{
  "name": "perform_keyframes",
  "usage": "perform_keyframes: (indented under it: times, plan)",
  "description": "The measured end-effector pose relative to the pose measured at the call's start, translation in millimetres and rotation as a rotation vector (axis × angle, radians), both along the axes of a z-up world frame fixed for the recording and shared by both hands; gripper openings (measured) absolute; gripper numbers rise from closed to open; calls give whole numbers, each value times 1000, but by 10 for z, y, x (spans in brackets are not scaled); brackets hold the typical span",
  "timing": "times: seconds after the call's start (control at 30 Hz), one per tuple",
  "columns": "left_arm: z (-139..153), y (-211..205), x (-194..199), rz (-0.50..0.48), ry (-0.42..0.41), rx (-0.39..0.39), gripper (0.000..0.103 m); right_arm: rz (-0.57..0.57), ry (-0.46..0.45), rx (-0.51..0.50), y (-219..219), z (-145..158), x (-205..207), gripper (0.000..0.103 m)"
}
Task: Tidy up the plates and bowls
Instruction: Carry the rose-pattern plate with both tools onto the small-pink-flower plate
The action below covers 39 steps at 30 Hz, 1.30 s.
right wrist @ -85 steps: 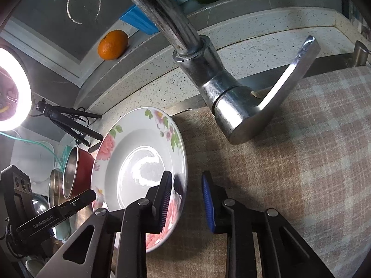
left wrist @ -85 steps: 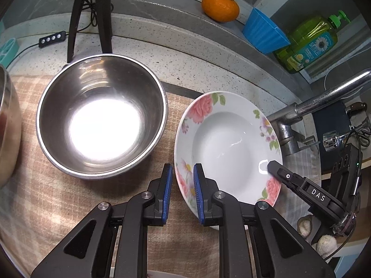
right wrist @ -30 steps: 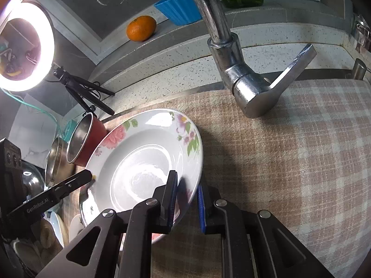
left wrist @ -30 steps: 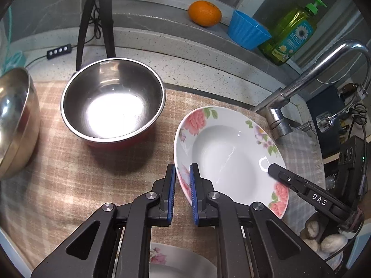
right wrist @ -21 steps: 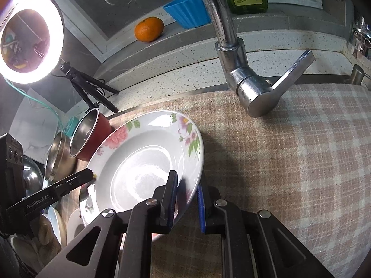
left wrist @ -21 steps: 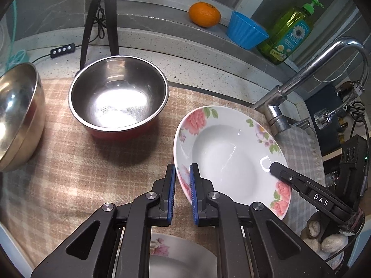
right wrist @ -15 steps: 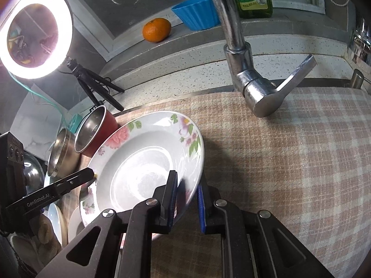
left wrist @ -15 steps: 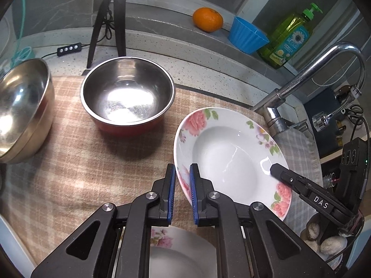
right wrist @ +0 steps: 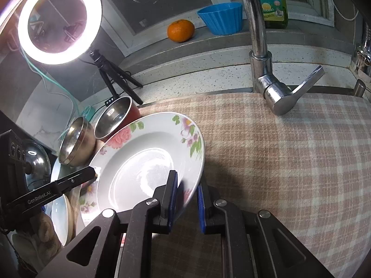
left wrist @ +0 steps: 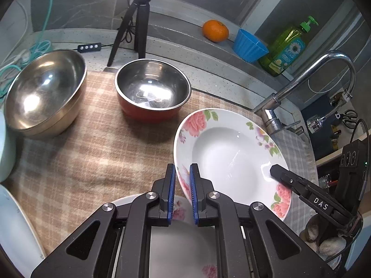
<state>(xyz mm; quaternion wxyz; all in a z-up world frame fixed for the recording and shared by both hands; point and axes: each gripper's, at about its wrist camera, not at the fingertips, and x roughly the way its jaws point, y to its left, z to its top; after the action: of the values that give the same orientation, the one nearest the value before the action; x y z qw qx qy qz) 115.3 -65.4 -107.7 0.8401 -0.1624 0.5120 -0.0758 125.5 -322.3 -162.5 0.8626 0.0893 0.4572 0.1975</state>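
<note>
Left gripper [left wrist: 182, 194] pinches near-left rim of floral plate [left wrist: 231, 159]; right gripper [right wrist: 186, 200] clamps opposite rim, both nearly closed. Plate held tilted above checked cloth [left wrist: 92, 153], second floral plate [left wrist: 183, 243] directly below left gripper. Risk: uneven pull between grippers twists glazed rim out of pads, plate drops onto lower one, chips. Red-sided bowl [left wrist: 151, 92] and steel bowl [left wrist: 44, 90] sit toward cloth's far-left corner.

I see white plate [left wrist: 231, 162] with pink roses, red-sided steel bowl [left wrist: 151, 92], beige plaid cloth [left wrist: 81, 162], orange fruit [left wrist: 215, 30], blue cup [left wrist: 249, 46].
</note>
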Motion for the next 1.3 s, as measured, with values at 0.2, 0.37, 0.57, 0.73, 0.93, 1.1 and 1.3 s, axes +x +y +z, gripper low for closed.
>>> perform_keyframes:
  times: [0.2, 0.37, 0.57, 0.73, 0.93, 1.1, 1.3]
  plan:
    - [48, 138, -239, 23, -8, -4, 10, 20, -14, -9, 137, 43, -220, 14]
    - [105, 277, -478, 41, -11, -7, 10, 39, -27, -18, 299, 103, -442, 14]
    - [152, 444, -747, 58, -8, -1, 11, 66, -37, -22, 480, 147, -717, 14]
    - [133, 555, -935, 74, -2, -4, 11, 91, -41, -32, 608, 129, -893, 14]
    - [36, 647, -1112, 86, 30, -5, 11, 117, -36, -58, 724, 34, -1073, 14]
    - [-31, 692, -1208, 97, 47, 2, 11, 136, -27, -71, 804, -58, -1173, 14]
    - [-106, 721, -1260, 104, 63, 6, 11, 143, -10, -78, 854, -148, -1204, 14]
